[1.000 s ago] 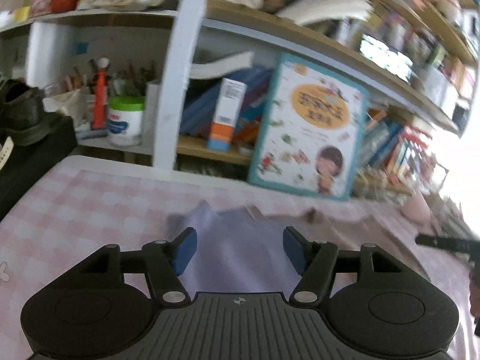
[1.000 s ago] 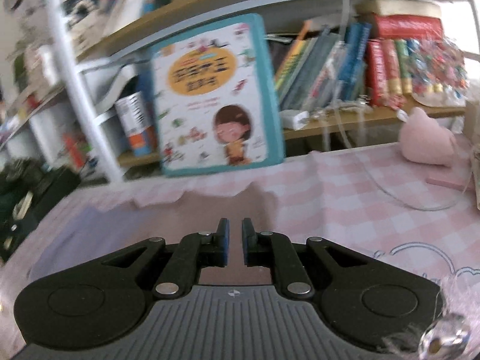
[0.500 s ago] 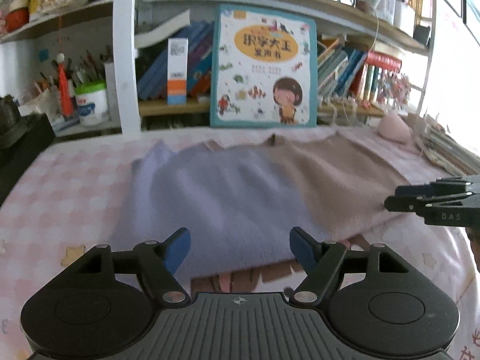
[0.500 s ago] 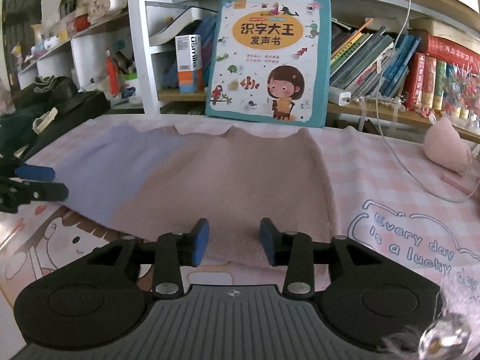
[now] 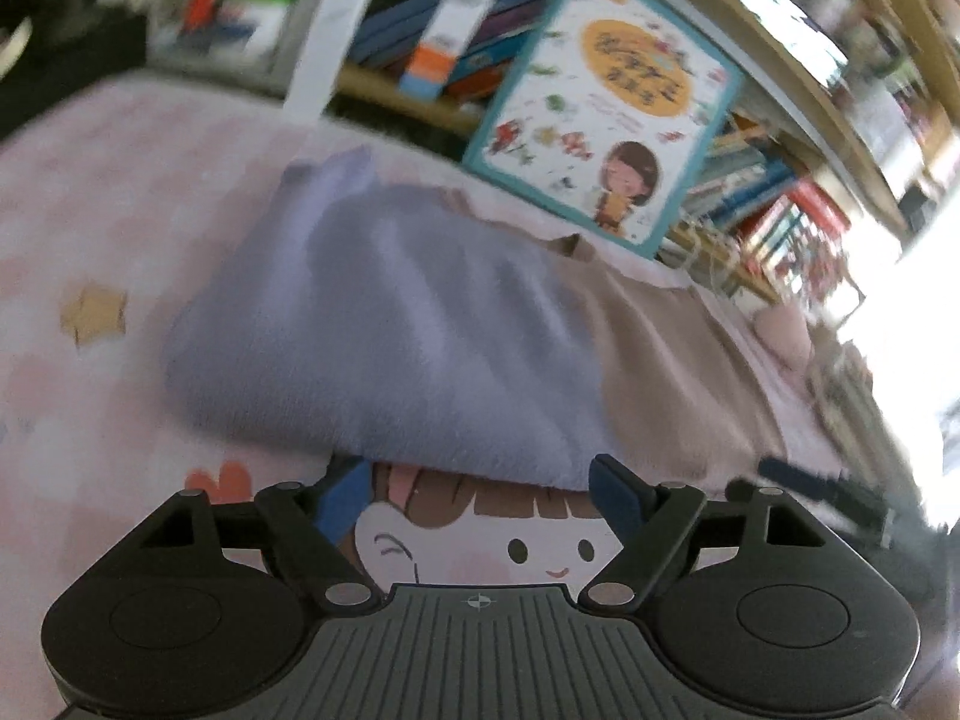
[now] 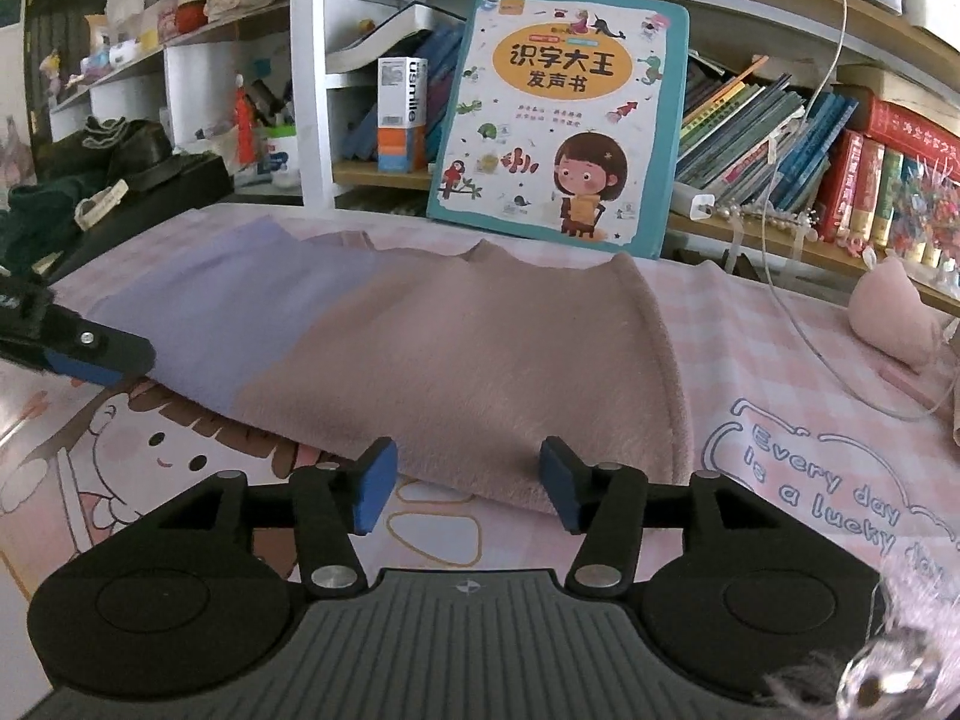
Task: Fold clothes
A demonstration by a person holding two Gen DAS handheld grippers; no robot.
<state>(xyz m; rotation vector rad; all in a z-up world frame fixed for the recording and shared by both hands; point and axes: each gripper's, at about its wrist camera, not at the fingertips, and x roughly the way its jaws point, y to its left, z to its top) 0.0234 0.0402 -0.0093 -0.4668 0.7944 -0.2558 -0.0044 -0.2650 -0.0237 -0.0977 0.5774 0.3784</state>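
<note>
A fuzzy garment, lilac on its left half (image 5: 390,336) and tan-pink on its right half (image 6: 480,360), lies flat on the pink checked table mat (image 6: 780,372). My left gripper (image 5: 480,495) is open, its blue pads just at the lilac near edge, holding nothing. My right gripper (image 6: 468,489) is open at the tan near edge, empty. The left gripper's blue fingertip (image 6: 90,360) shows at the left in the right wrist view, beside the lilac edge. The right gripper's fingers (image 5: 810,480) show blurred at the right in the left wrist view.
A children's picture book (image 6: 558,120) leans upright on the shelf behind the garment. Books fill the shelves (image 6: 780,138). A pink plush toy (image 6: 894,312) and a white cable (image 6: 798,312) lie at the right. Dark items (image 6: 120,156) sit at the left.
Both grippers have drawn back to the garment's near edge. The right gripper has opened from shut to wide. The left view has tilted and lowered toward the lilac edge.
</note>
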